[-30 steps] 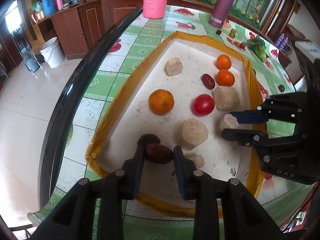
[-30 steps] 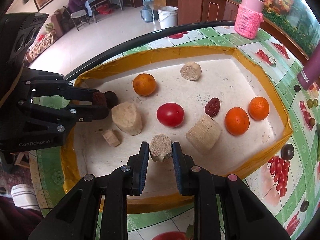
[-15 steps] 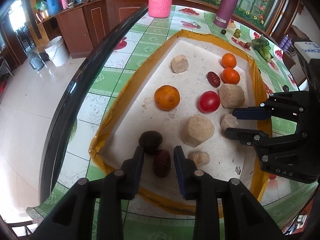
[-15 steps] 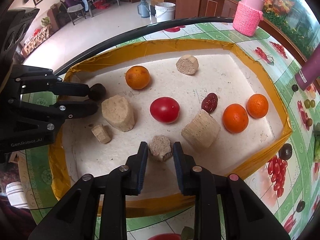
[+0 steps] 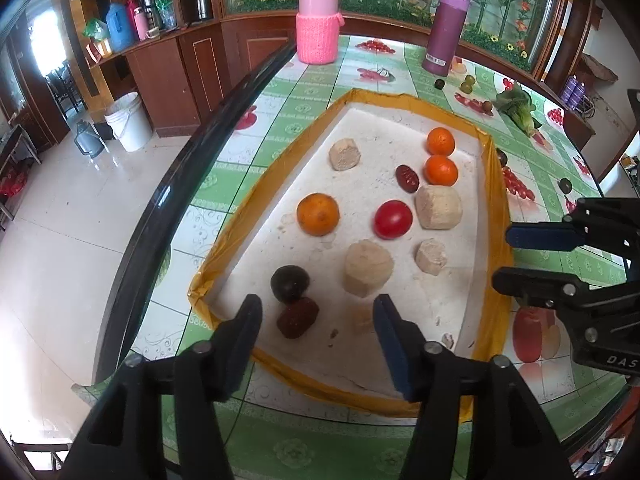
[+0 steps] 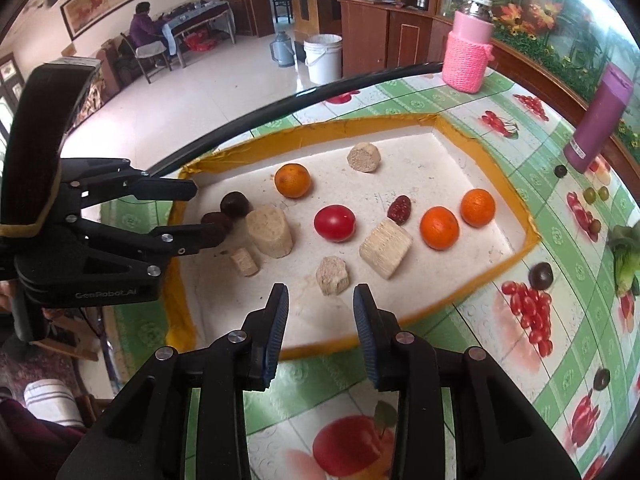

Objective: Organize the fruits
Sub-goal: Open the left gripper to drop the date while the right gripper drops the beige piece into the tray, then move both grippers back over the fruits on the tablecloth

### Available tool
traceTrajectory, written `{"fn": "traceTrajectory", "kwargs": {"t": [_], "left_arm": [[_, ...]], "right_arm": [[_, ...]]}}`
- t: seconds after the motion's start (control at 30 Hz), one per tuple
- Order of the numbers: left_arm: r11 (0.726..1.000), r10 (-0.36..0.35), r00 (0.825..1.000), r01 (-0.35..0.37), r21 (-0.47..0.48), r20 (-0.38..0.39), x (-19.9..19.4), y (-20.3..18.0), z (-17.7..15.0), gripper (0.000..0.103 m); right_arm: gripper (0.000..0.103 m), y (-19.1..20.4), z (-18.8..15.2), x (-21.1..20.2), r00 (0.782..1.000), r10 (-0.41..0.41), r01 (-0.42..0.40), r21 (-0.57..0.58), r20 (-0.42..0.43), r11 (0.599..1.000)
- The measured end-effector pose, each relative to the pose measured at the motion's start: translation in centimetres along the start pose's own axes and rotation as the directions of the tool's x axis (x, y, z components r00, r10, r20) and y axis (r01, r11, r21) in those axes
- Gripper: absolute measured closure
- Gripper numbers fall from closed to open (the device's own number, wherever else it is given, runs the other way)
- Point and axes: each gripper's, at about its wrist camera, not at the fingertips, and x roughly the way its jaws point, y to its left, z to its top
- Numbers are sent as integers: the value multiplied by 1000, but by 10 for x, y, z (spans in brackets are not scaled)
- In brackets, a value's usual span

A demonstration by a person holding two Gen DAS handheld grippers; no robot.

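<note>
Fruits lie in the yellow-edged tray (image 5: 498,216) on the counter (image 5: 280,436), in front of both my tools. My left tool (image 5: 318,322) is wide open and holds nothing; a dark red date (image 5: 297,317) lies just ahead between its fingers, touching a dark round fruit (image 5: 289,283) behind it. A small pale piece (image 5: 362,320) near the right finger is blurred, and I cannot tell what it is. My right tool (image 6: 320,312) is also open and empty; a small beige chunk (image 6: 332,275) sits just beyond its tips. Further ahead are a red tomato (image 6: 334,223), a second date (image 6: 399,209) and two oranges (image 6: 439,227) side by side. From the right wrist view, the left tool's lower finger hides part of the first date.
</note>
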Motion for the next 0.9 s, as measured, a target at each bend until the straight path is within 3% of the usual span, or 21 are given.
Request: {"fn": "traceTrajectory", "kwargs": {"t": [0.13,0.37,0.53,0.63,0.73,0.9], "left_arm": [[1000,-1,999,0,9,35,-12,-14,5,29],[997,-38,998,35,62,54,-20,-56,20,26],[990,-62,997,55,131,45,-18,-99,30,24],[983,-66,997,61,172,28,-12,-126,35,23],[979,-75,997,74,193,-1,0,-150,43,23],[976,-64,998,67,208,-22,24,-185,62,23]], "right_arm": [[64,-21,-16,-16,1000,-15,13,71,24,997],[58,-101,-59,-39,993,-112,97,280,38,955],[48,-168,-99,-59,956,-292,273,367,-2,890],[48,-205,-118,-67,931,-366,344,389,-19,855],[48,-240,-129,-72,921,-390,354,448,-14,821],[48,-276,-127,-52,946,-323,285,494,-9,821]]}}
